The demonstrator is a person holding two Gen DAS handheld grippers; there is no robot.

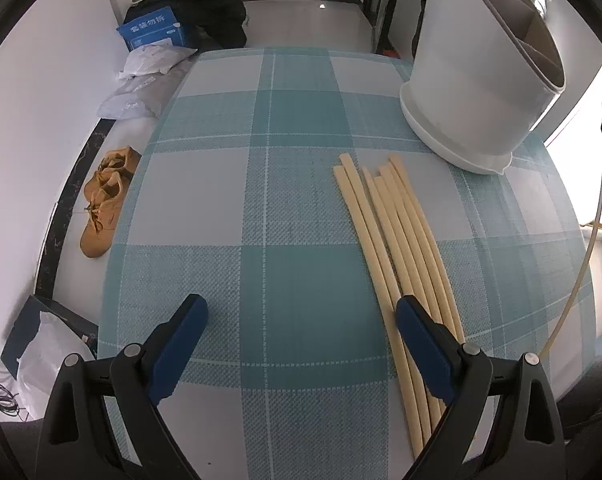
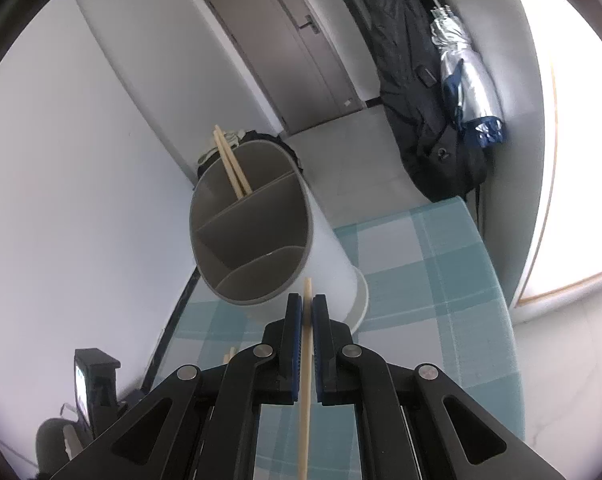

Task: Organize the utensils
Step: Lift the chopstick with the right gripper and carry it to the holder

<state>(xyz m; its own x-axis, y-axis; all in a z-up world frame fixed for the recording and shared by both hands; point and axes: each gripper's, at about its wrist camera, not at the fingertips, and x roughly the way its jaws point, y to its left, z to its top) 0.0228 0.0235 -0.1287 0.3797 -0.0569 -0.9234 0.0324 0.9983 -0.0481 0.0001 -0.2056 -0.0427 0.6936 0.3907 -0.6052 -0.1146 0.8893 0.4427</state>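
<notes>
Right gripper [image 2: 307, 312]: jaws clenched on single chopstick [image 2: 306, 360], tip poking past pads
Left gripper [image 1: 301, 312]: jaws wide, nothing between, above checked tablecloth [image 1: 281, 140]
Loose chopsticks [image 1: 397, 240]: bundle beside right finger
Utensil holder [image 2: 253, 224]: far, two chopsticks in rear compartment

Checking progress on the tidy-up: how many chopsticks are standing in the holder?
2 chopsticks. Both lean side by side in the far compartment of the holder, tops above its rim. The nearer compartments look empty, though their bottoms are partly hidden.
</notes>
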